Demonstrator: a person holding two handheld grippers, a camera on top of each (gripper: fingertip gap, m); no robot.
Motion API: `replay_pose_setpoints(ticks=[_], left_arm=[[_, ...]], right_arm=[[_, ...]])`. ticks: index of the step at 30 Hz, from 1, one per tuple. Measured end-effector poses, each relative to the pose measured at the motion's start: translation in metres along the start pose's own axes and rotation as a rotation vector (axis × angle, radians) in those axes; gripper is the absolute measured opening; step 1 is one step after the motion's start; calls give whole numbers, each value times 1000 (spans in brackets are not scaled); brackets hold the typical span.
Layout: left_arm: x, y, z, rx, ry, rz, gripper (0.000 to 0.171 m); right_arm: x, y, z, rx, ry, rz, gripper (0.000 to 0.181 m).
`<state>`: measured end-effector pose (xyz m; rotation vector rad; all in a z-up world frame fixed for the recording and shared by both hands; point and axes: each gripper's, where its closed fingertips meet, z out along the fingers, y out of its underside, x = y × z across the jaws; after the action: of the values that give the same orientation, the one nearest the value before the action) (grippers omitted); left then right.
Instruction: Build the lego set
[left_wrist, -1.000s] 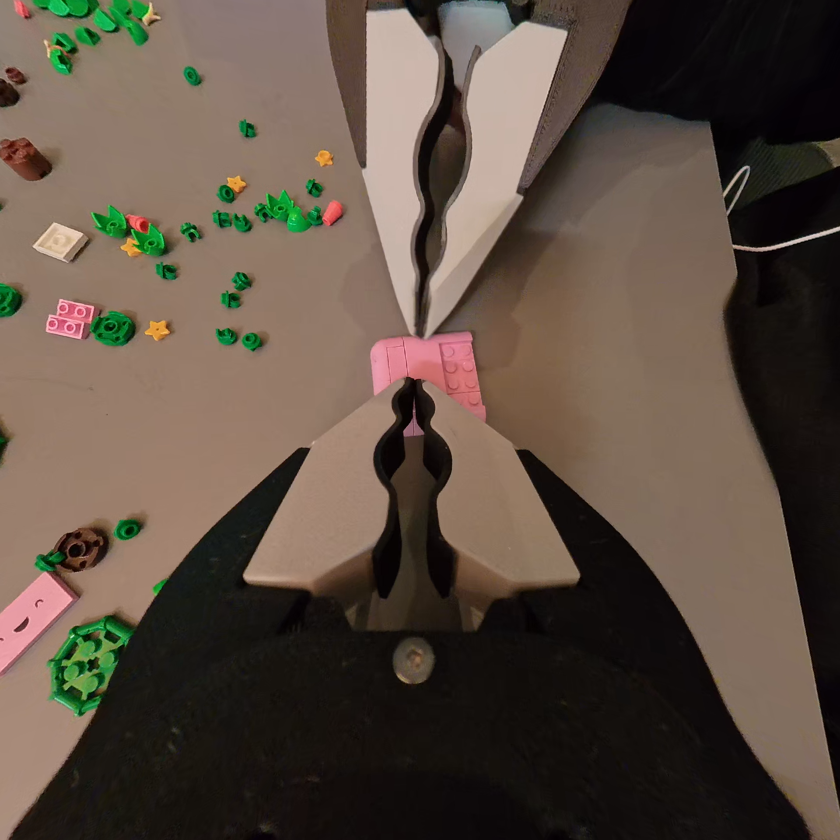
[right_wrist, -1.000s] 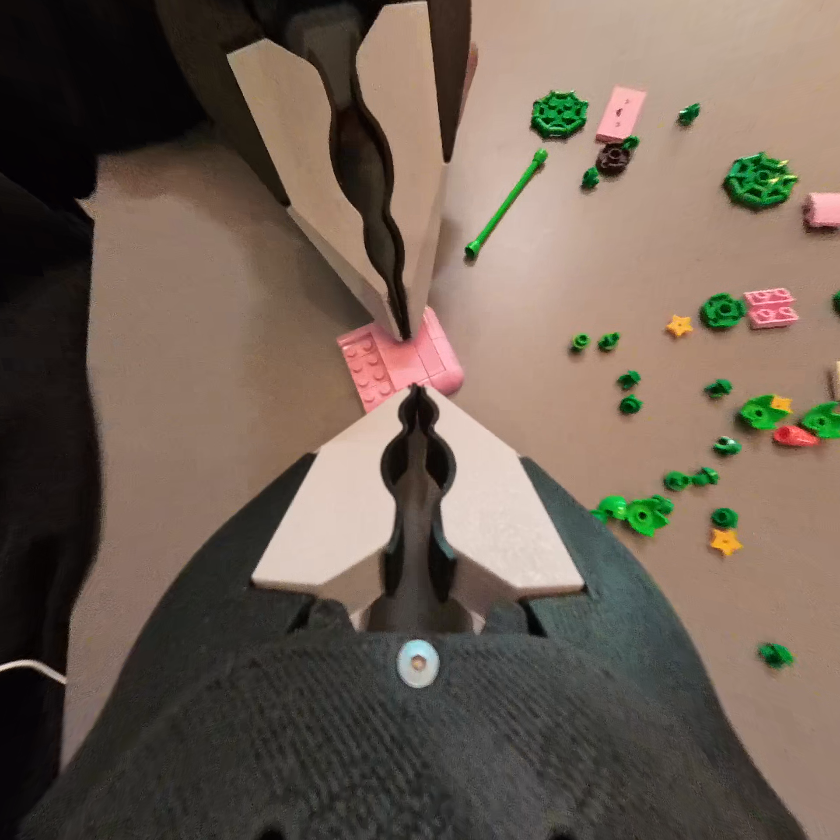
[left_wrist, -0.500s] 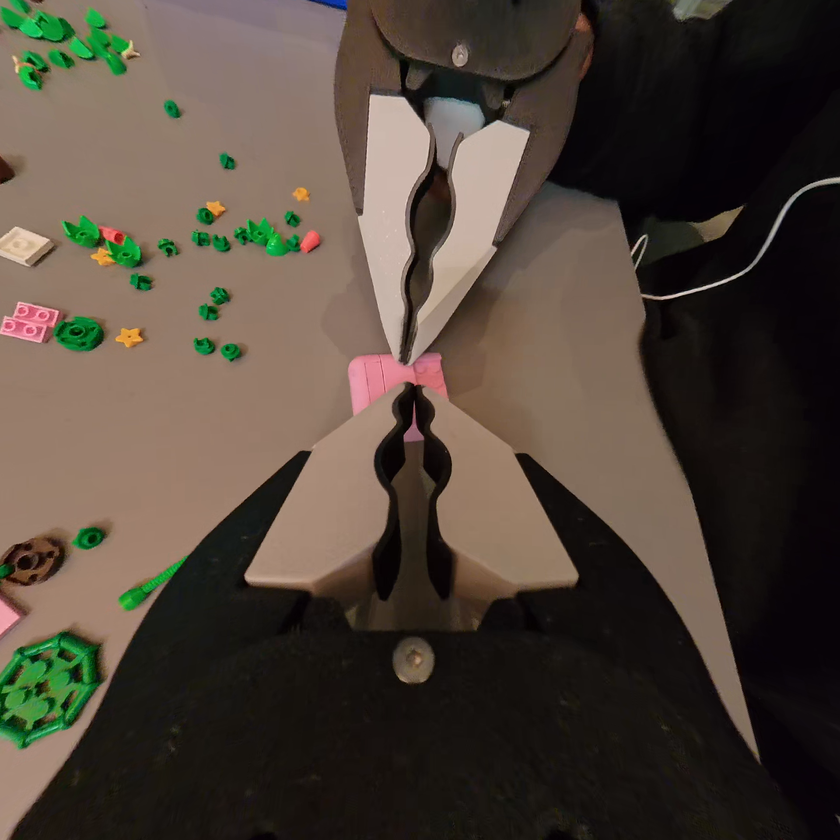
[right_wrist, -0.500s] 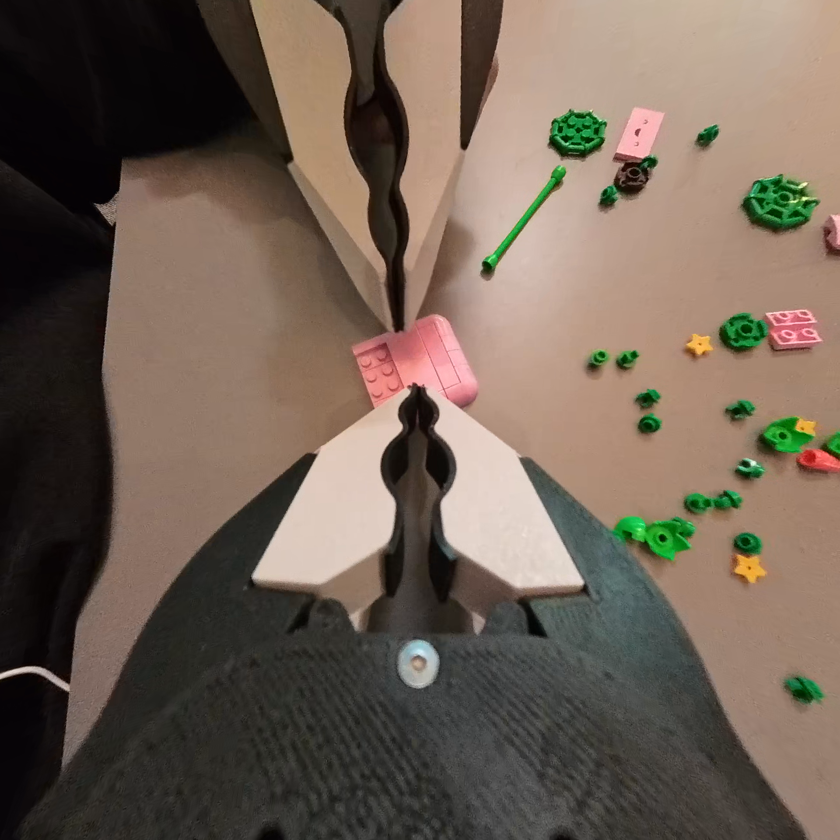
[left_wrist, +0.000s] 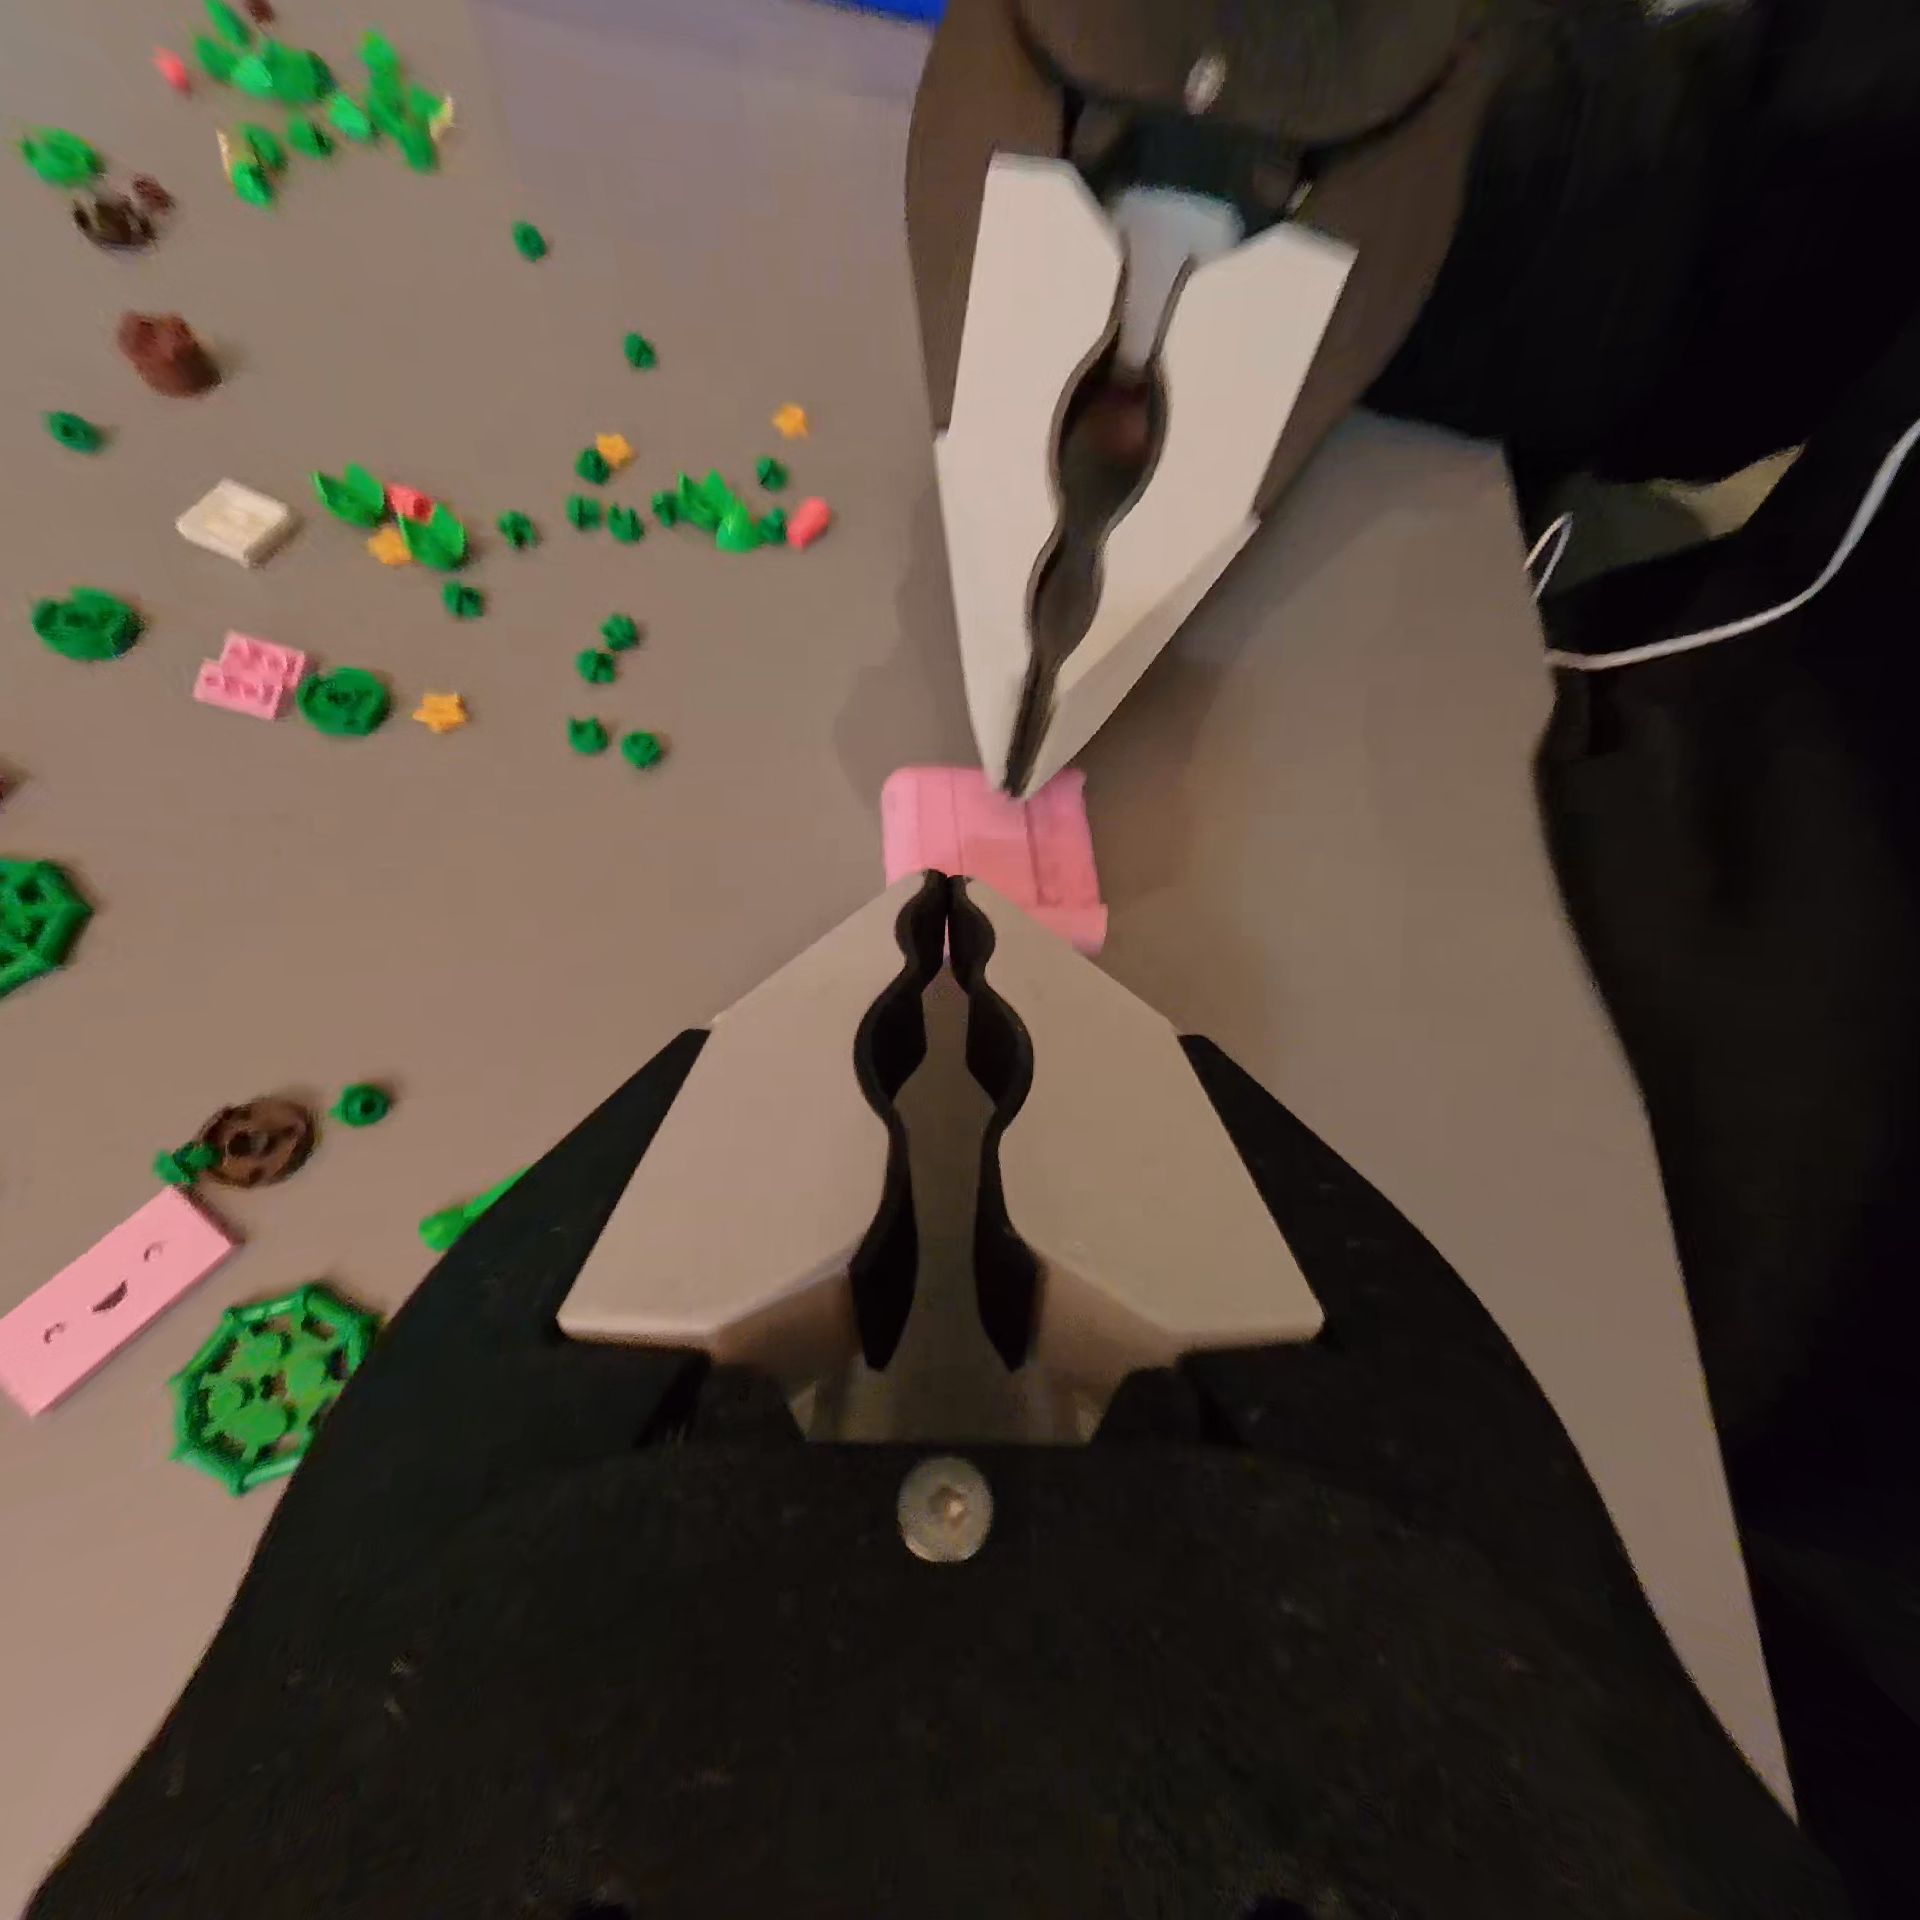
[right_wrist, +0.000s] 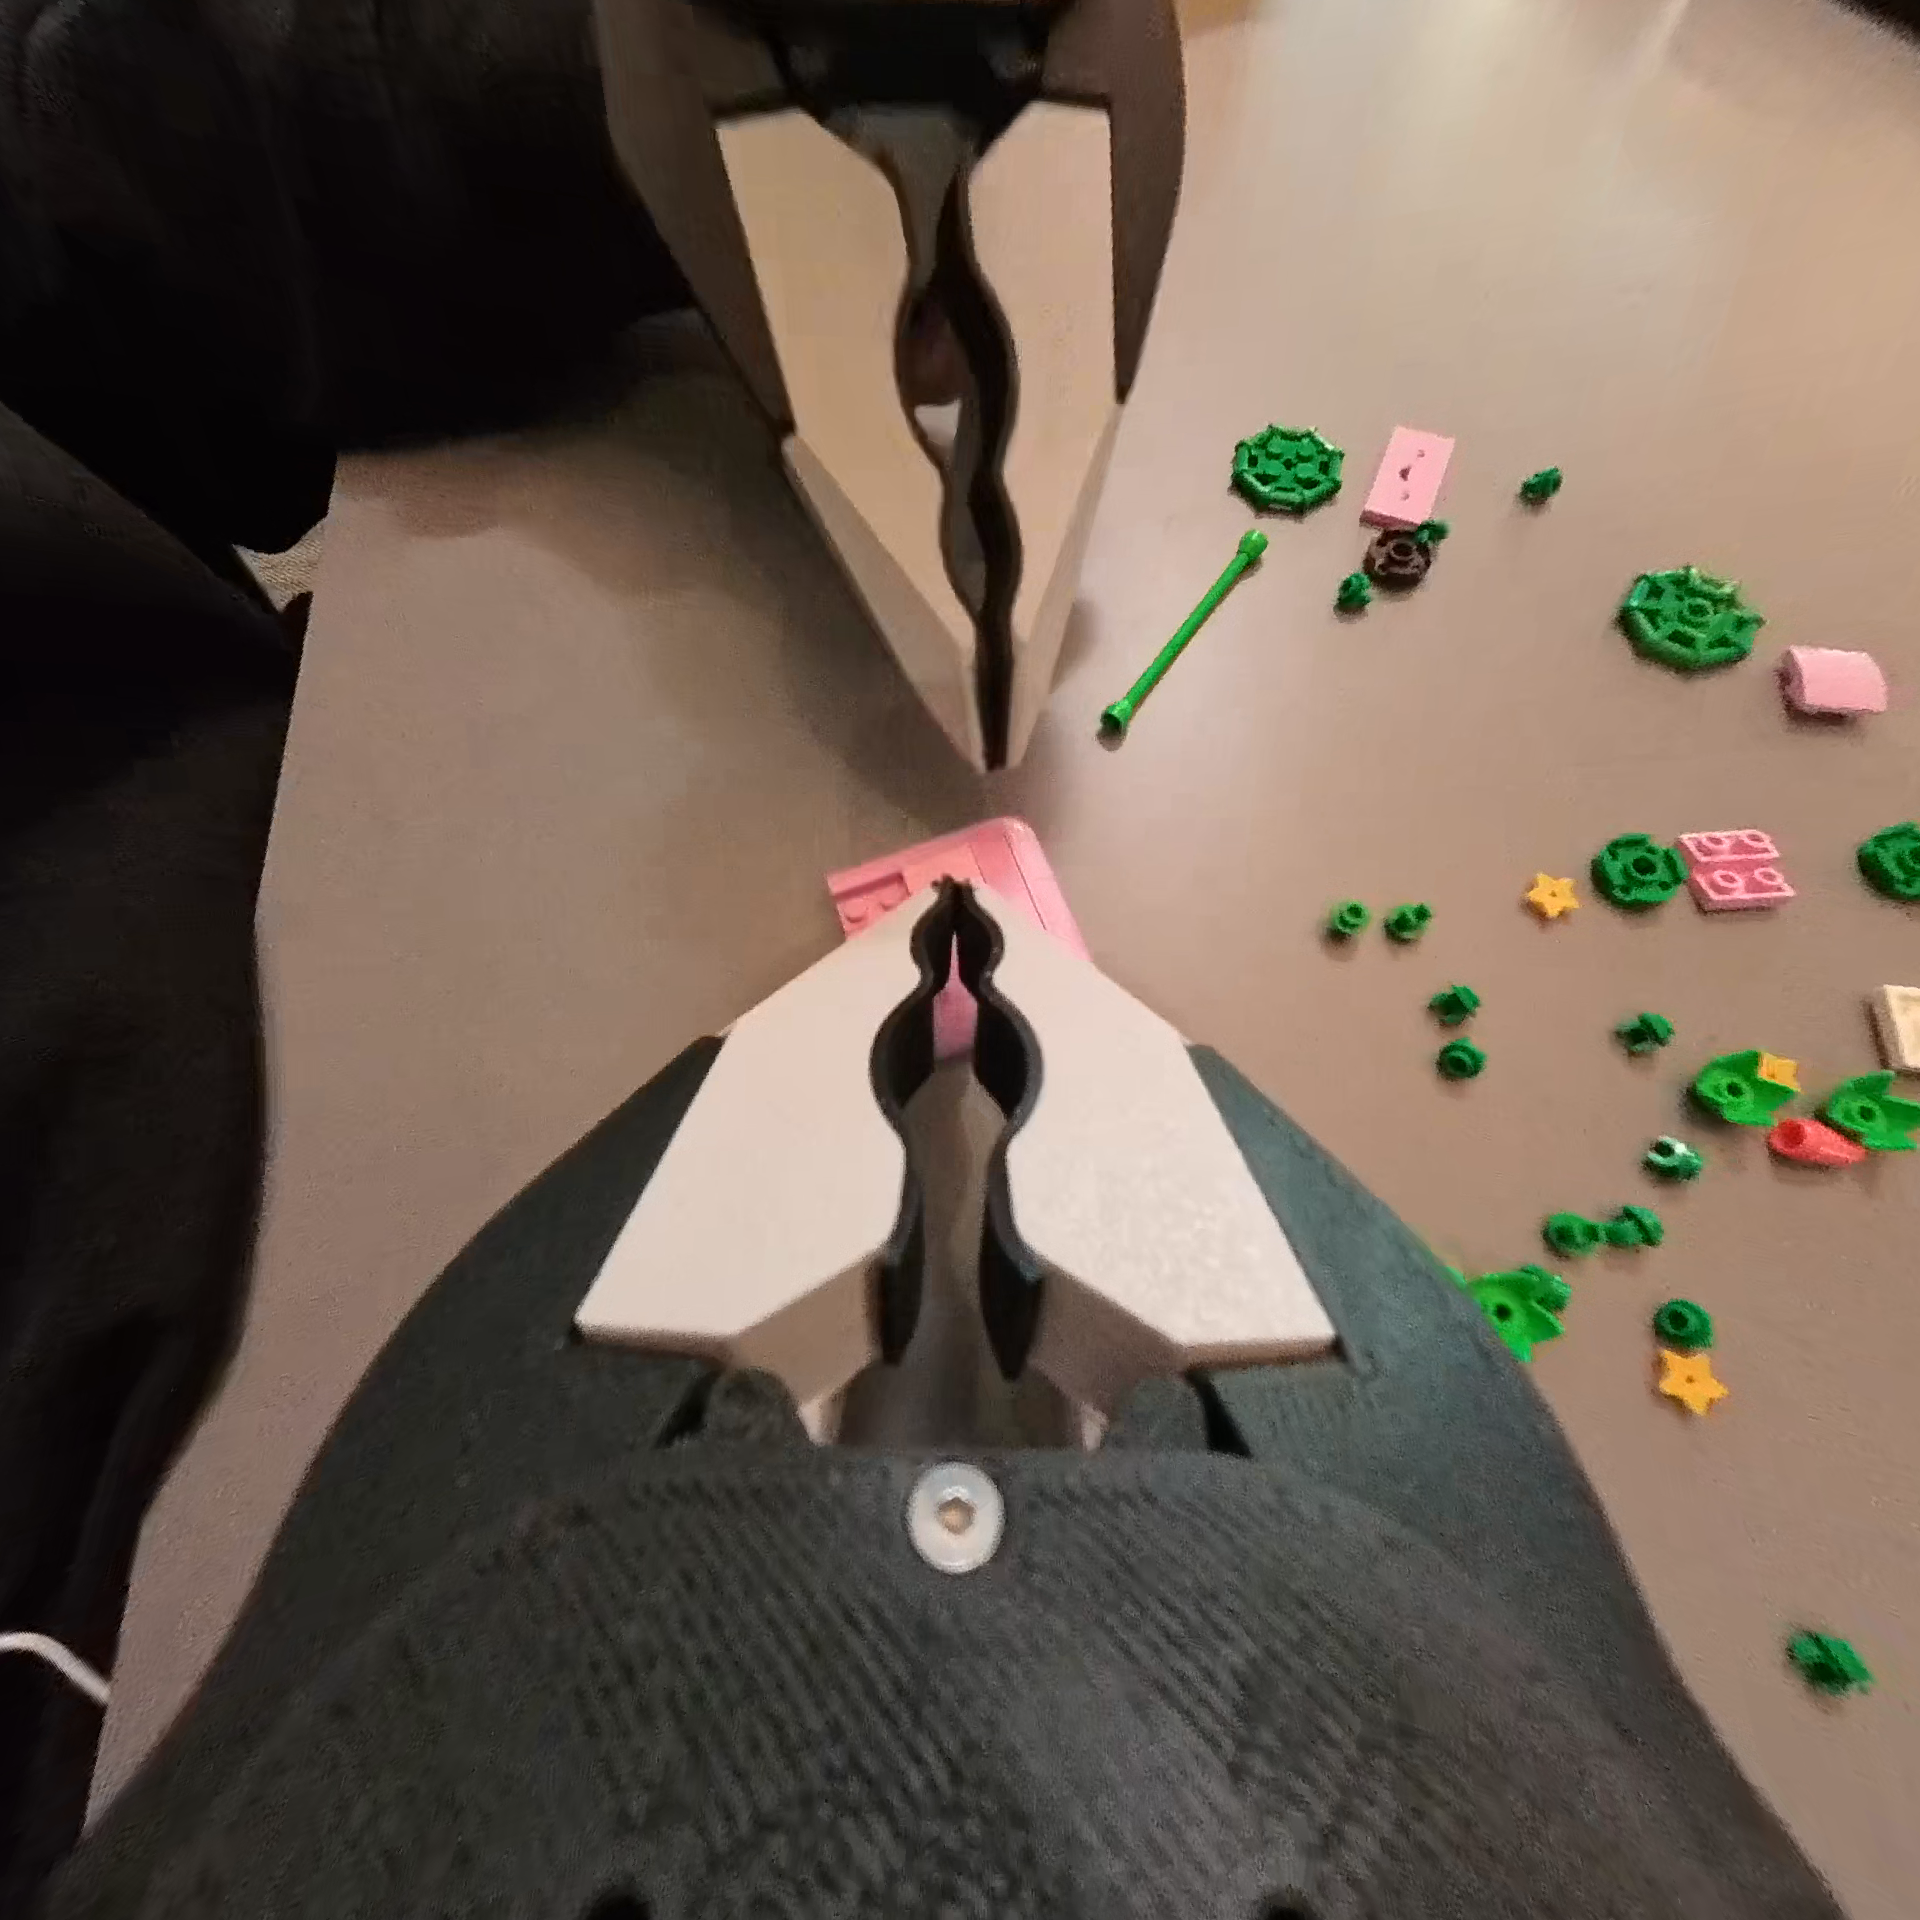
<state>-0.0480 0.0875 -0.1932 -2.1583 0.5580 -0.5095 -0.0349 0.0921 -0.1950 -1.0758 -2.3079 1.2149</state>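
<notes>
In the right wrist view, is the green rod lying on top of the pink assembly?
No, the green rod lies on the bare table, well apart from the pink assembly.

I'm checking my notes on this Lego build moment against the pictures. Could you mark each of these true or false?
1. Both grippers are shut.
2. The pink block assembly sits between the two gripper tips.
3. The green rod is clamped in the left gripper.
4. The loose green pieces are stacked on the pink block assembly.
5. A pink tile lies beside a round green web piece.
1. True: the left gripper and right gripper both have their jaws closed.
2. True: the pink block assembly lies on the table between them.
3. False: the green rod lies loose on the table.
4. False: the loose green pieces are scattered on the table, apart from it.
5. True: the pink tile lies by the green web piece.
</notes>
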Motion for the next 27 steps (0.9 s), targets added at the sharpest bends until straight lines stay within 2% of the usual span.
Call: replay_pose_setpoints(ticks=[2, 4, 6, 8, 11, 16, 18, 19, 21, 23, 27], left_arm=[[-4, 14, 6, -67, -13, -6, 0], [-4, 17, 10, -95, -16, -2, 0], [-4, 19, 12, -110, -26, 8, 0], [-4, 20, 13, -117, -24, 5, 0], [-3, 24, 15, -142, -25, 4, 0], [-3, 24, 15, -144, -25, 9, 0], [-3, 24, 15, -144, -22, 7, 0], [-3, 24, 15, -144, -20, 5, 0], [-3, 24, 15, -144, -17, 1, 0], [-3, 24, 15, -144, -17, 2, 0], [-3, 24, 15, -144, -15, -1, 0]], right_arm=[[-6, -9, 2, 50, -13, -24, 0], [-11, -15, 6, 86, -12, -51, 0], [-11, 6, 20, -41, -18, -34, 1], [-12, 5, 21, -32, -43, 33, 0], [-11, 5, 18, -27, -18, -1, 0], [1, -18, 2, 98, 38, 5, 0], [0, -9, 8, 45, 35, 7, 0], [0, 8, 18, -44, 24, 22, 0], [-2, 6, 19, -42, 16, 29, 0], [4, 5, 16, -46, 82, -24, 0], [7, -17, 3, 62, 106, -25, 0]])
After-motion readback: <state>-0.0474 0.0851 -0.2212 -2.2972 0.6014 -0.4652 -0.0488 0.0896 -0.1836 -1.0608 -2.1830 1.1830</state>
